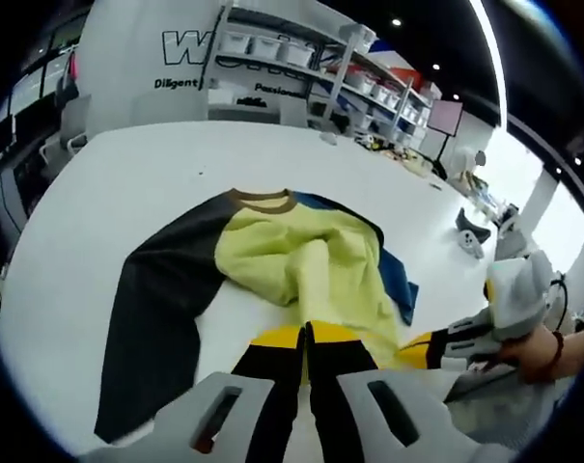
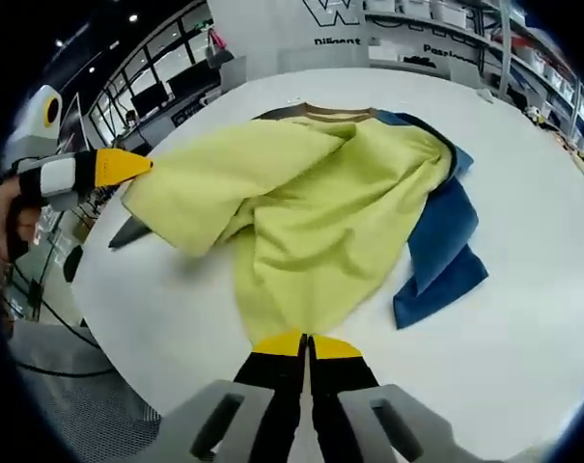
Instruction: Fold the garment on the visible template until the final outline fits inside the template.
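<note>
On white table [image 2: 523,318]: both grippers [image 1: 306,338] [image 2: 307,342] clamped on garment [image 2: 311,203] hem; open room around.

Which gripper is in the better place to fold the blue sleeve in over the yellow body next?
Probably the right gripper: the blue sleeve lies close on its side. The left gripper is nearer the black sleeve. Both are shut on the shirt's yellow hem.
</note>
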Motion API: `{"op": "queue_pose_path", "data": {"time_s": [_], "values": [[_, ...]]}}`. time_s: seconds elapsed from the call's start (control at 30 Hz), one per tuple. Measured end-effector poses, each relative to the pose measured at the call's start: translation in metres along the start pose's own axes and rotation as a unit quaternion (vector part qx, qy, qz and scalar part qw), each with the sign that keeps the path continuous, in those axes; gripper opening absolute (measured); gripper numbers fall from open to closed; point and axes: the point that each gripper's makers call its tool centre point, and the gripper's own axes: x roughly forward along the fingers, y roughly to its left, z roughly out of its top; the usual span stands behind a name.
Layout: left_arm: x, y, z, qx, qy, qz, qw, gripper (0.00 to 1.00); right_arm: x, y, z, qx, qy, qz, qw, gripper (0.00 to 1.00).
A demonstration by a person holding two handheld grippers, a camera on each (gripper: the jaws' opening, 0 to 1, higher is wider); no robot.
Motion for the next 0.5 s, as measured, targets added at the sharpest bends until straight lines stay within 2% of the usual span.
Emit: {"op": "queue_pose_path", "data": {"time_s": [0.2,0.37,0.5], "values": [[-0.006,0.007,0.002,-0.001,-0.003,0.009,1.0000,0.03,-0.013,-0.008,-0.002,-0.006,0.003,-0.003,1.0000,0.00],[-0.014,0.015,-0.003,0.006,0.001,0.021,0.9998,0.03,-0.027,-0.034,-0.013,-0.013,0.009,-0.029,0.9994,0.00],[-0.022,0.022,-0.014,0.004,0.013,0.032,0.9994,0.03,-0.035,-0.048,-0.022,-0.011,0.026,-0.033,0.9990,0.00]]}}
